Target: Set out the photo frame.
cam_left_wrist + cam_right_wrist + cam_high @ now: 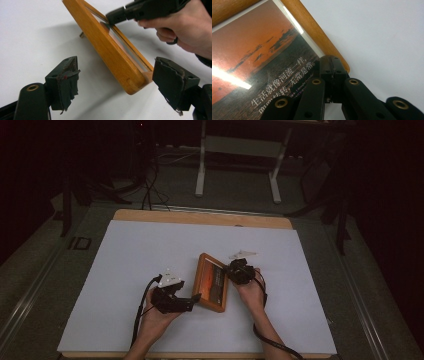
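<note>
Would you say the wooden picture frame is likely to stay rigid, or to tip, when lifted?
The picture frame looks stiff: thick solid wood. Its glazed front shows glare, so probably fragile and slippery. Standing tilted on one edge, it may tip if the right gripper lets go.

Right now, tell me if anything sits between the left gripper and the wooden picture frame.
Nothing visible does. The left gripper stands open, with the near corner of the wooden picture frame already between its jaws and only bare white table around it. The right gripper, shut, presses on the frame's far part.
</note>
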